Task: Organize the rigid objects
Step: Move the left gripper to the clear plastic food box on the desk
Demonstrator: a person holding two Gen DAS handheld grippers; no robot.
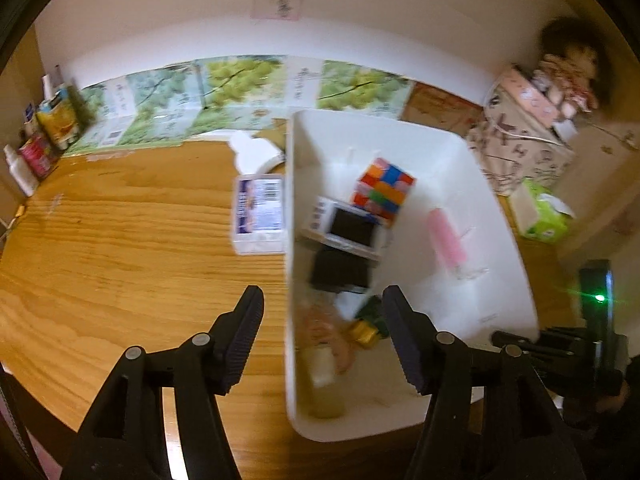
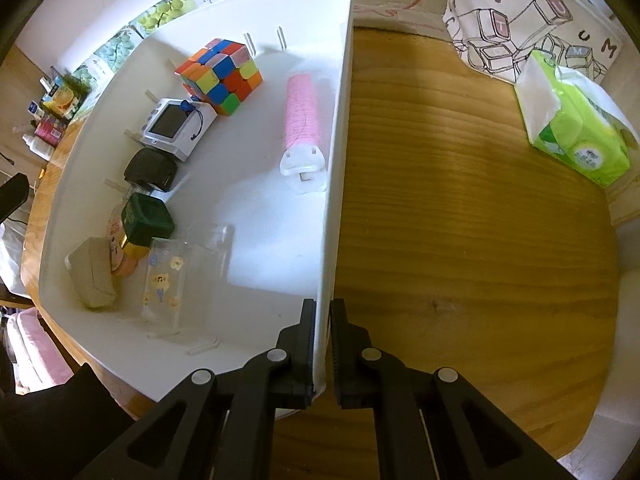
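Bin [image 2: 332, 184] white, shallow, smooth-walled

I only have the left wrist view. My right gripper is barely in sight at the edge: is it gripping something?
Observer: Yes, the right gripper is clamped on the near wall of the white bin, one finger inside, one outside.
Operator: There's something blurry low in the bin on my feed. What is it?
Observer: A clear glass printed with small yellow flowers, lying beside a green-capped jar.
Operator: Anything on the table right of the bin?
Observer: A green tissue pack with a tissue sticking up, well clear of the bin.
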